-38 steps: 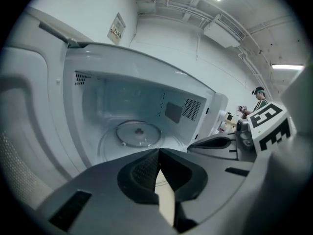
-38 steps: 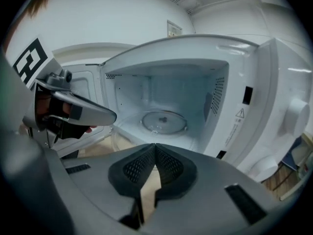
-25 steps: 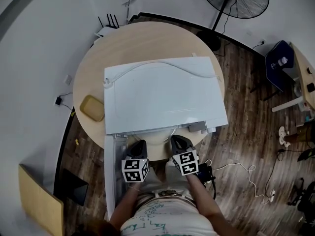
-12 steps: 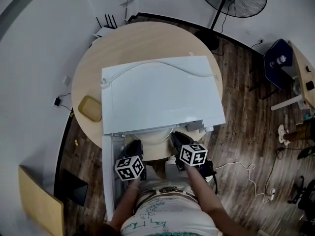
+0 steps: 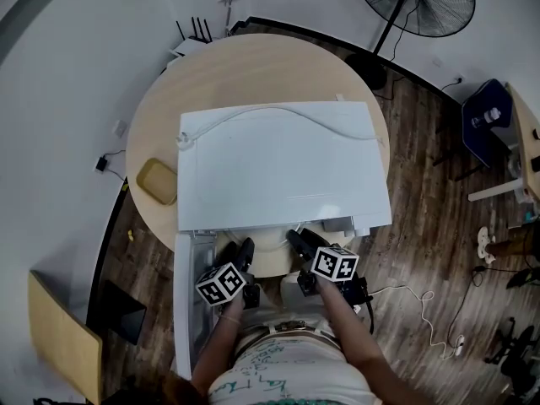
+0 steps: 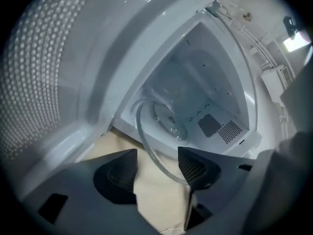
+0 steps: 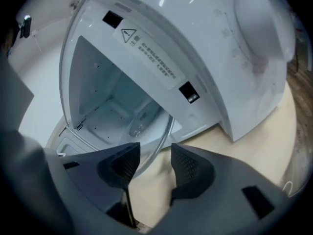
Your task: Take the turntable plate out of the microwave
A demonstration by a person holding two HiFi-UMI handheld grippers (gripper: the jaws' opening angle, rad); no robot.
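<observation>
We have the left claw (image 6: 157, 151) and the right claw (image 7: 155, 146) at the open mouth of the microwave (image 5: 283, 163), one on each side of the plate (image 6: 166, 116). Both claws are spread, and their jaws have just been opening. Each has the glass rim running through its gap, but as far as we can see no pad presses on it.

From the left claw, the plate lies ahead and a little to the right. Its rim curves back between the jaws, close by the right-hand one. From the right claw, it lies ahead and to the left, with the rim passing just beside the left-hand jaw. The plate looks roughly flat. Its hub sits inside the cavity, and its near edge reaches out over the table (image 5: 253, 66) below the claws. The door (image 6: 34, 72) stands wide on the outer side of the left claw, clear of the path.

Being round, the plate has no long axis, so what counts is its thin edge, which faces us. Neither claw is nearer. They flank the rim about evenly.

We judge the plate only partly out. The coming move seems to call for both claws to pinch the rim together and draw it straight back, keeping it level. The glass is smooth, and an uneven pinch could tip it.
</observation>
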